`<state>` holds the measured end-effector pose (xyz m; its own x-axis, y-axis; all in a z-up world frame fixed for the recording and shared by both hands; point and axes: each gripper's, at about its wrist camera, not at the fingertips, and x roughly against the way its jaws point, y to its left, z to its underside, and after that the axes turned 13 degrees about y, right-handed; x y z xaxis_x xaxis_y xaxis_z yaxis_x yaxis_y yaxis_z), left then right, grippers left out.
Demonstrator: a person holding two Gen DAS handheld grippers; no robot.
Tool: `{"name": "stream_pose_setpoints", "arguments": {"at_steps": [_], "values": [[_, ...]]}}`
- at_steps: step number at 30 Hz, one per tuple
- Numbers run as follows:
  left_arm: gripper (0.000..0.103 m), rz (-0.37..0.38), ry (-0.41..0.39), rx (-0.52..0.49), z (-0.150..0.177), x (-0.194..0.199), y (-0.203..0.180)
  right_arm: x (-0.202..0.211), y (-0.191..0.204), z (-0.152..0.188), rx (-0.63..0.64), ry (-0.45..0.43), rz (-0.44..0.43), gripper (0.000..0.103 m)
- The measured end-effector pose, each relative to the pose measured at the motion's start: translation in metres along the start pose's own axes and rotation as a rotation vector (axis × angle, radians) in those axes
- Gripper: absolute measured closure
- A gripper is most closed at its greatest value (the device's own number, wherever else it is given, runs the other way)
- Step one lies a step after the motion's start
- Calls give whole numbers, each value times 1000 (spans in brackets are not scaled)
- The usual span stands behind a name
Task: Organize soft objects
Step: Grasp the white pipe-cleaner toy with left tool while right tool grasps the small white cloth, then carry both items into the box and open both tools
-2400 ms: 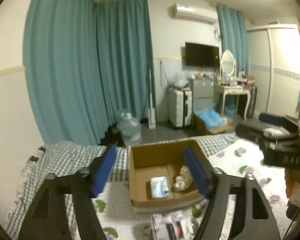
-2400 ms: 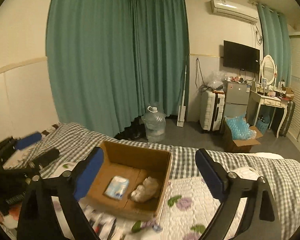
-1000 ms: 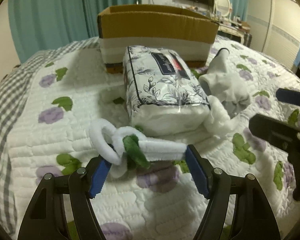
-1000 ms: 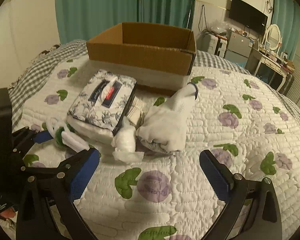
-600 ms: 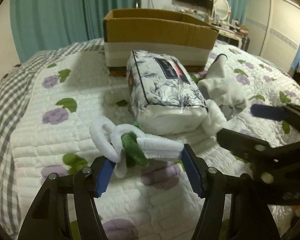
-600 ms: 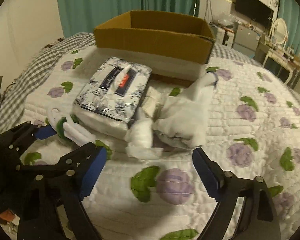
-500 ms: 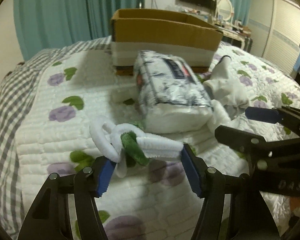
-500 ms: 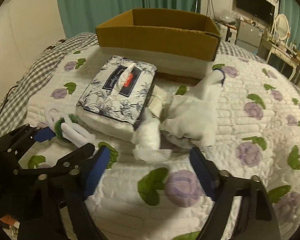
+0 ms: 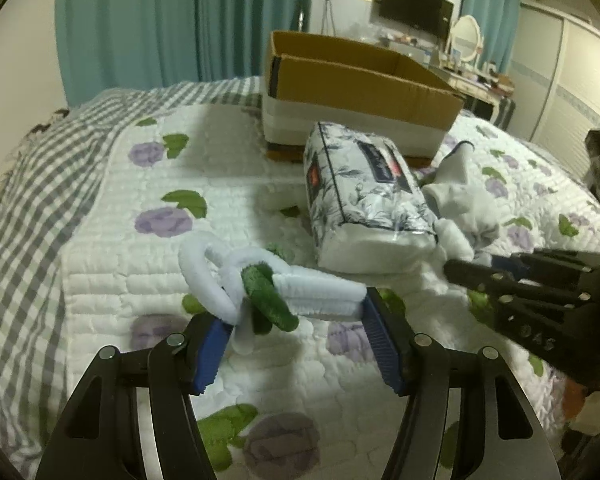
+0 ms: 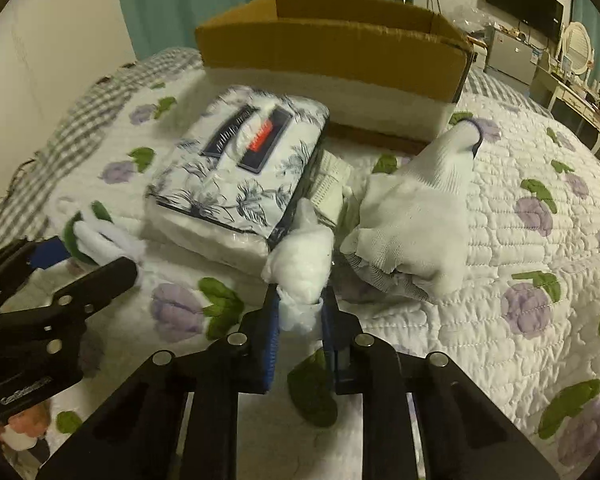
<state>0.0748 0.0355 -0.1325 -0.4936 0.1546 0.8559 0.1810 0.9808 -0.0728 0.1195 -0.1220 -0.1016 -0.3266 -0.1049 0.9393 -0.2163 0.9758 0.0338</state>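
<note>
My left gripper (image 9: pixel 294 312) is shut on a twisted white and green fuzzy wire bundle (image 9: pixel 316 286), held just above the quilt. My right gripper (image 10: pixel 300 312) is shut on the lower end of a crumpled white wad (image 10: pixel 304 260). The wad lies between a flower-printed tissue pack (image 10: pixel 240 168) and a white knitted glove (image 10: pixel 416 216). An open cardboard box (image 10: pixel 332 48) stands behind them. In the left wrist view the right gripper (image 9: pixel 474 262) comes in from the right, beside the tissue pack (image 9: pixel 364 196). In the right wrist view the left gripper (image 10: pixel 80 260) is at the left.
Everything lies on a white quilt with purple flowers (image 10: pixel 520 280). A grey checked blanket (image 9: pixel 28 200) covers the bed's left side. A small folded white item (image 10: pixel 330 184) is wedged between the tissue pack and the glove. Teal curtains and furniture stand beyond the bed.
The right gripper's jaws went from wide open to shut on the white wad. The left gripper narrowed onto the fuzzy bundle and rose slightly with it.
</note>
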Motion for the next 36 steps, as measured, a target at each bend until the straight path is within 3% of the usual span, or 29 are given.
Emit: {"name": "stream_pose_setpoints", "arguments": {"at_steps": [5,10,14,20,23,27,35,36], "values": [[41,22,-19,-13,1,23,-9,35,2,9,15,-62,-19,87],[41,37,-104,-45,-14,63,-23,90,1,16,12,-203,-32,87],[41,20,-206,-98,-42,98,-37,124,-7,13,8,-281,-34,87],[41,24,-335,-158,-113,126,-51,169,-26,-35,31,-375,-25,87],[41,11,-339,-164,-149,114,-53,178,-31,-76,74,-411,29,87],[41,-40,-310,-172,-195,77,-53,167,-50,-128,75,-399,17,87],[34,-54,-242,-128,-234,-8,-43,94,-91,-188,64,-314,-33,86],[33,-51,-227,-119,-237,-18,-42,85,-95,-193,66,-299,-35,82]]}}
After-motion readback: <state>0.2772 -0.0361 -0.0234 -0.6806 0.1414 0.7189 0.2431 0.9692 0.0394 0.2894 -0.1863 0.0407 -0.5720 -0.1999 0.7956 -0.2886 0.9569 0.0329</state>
